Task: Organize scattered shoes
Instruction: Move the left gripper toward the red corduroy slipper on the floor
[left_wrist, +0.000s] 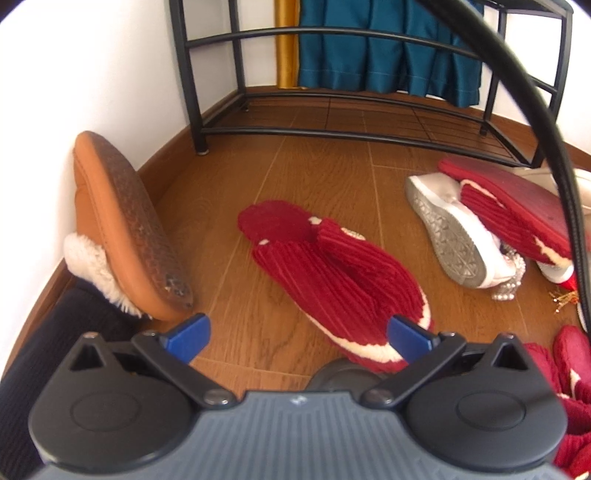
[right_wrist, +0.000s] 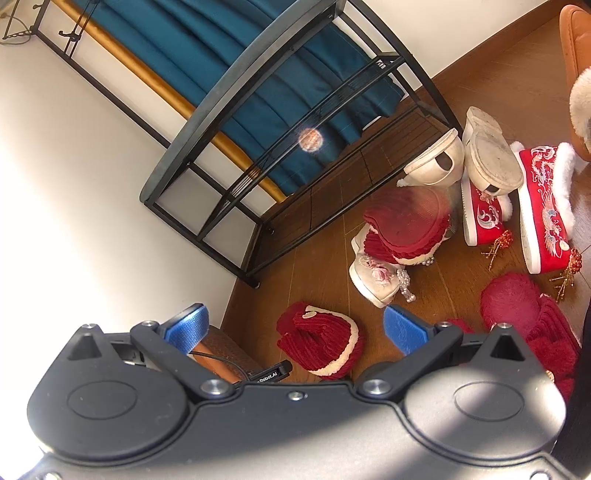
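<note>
Wooden floor (left_wrist: 295, 173): tan slipper (left_wrist: 122, 221) flanks red slipper (left_wrist: 332, 273) before rack (left_wrist: 332, 92).

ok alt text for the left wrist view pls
An open left hand-held gripper hovers over a red slipper on a wood floor. A tan slipper leans on the wall at left; a black shoe rack stands behind, more shoes at right.

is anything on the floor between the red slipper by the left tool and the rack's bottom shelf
Nothing visible does. Bare wood floor runs from the red slipper to the black rack. The tan slipper leans on the wall to the left, and the white shoe lies off to the right.
</note>
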